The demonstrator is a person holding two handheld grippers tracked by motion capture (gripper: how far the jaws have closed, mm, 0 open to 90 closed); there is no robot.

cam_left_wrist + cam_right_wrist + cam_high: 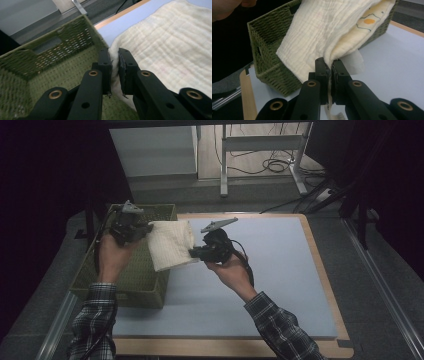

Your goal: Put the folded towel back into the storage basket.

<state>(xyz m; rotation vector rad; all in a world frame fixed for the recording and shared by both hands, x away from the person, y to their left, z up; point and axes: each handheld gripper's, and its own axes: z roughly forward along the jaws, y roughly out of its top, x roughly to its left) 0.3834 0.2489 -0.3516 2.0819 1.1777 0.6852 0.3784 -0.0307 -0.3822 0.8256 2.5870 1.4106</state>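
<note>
Plaid-sleeved forearms are entering from the bottom of the high view, each hand carrying 1 black two-jaw gripper. Inspection proceeds by size.

Pale blue table mat: it is lying flat on a wooden-edged board, and its near and right parts are bare.

Olive-green woven rectangular basket: it is standing at the left edge of the mat, open side up. Its interior is showing no contents in the left gripper view.

Cream quilted folded cloth: it is hanging in the air, stretched between the 2 grippers. Its long axis is running left to right, with the left end over the basket's right rim and the right end over the mat. A printed inner layer with an orange dot is showing at the fold in the right gripper view.

Left gripper: its jaws are standing narrow, pinching the cloth's left edge above the basket.

Right gripper: its jaws are nearly together, clamping the cloth's lower right corner just outside the basket wall.

Judgement: the basket is lying left of and below the cloth, so the left hand is nearer the opening. The coming move appears to call for carrying the right end leftward over the rim, then lowering both ends level.
</note>
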